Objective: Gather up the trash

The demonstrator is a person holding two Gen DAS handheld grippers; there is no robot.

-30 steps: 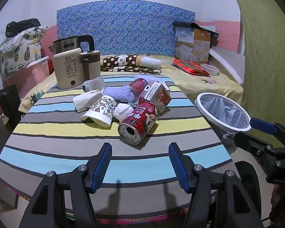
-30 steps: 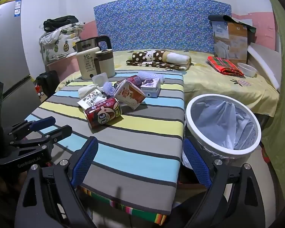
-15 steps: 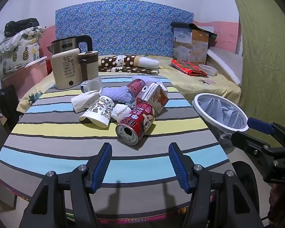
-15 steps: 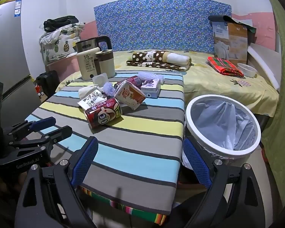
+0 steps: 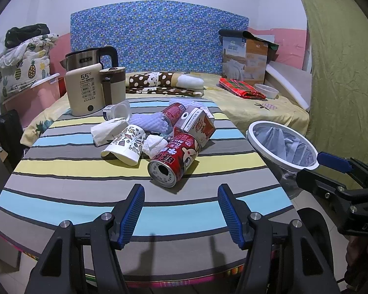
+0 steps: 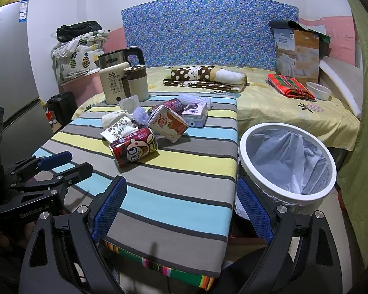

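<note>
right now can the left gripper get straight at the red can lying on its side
Probably yes. The left gripper is open and aimed at the red can, nearest of the trash pile, with only bare striped tablecloth between them.

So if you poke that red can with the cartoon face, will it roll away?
Probably. The red can lies on its side on the striped cloth, so a sideways nudge could roll it. Its open top suggests it's empty and light, and thin metal may dent if squeezed.

my left gripper [image 5: 181, 208] is level, jaws spread wide and empty; my right gripper [image 6: 181, 208] sits beside it, likewise wide apart and empty.
</note>
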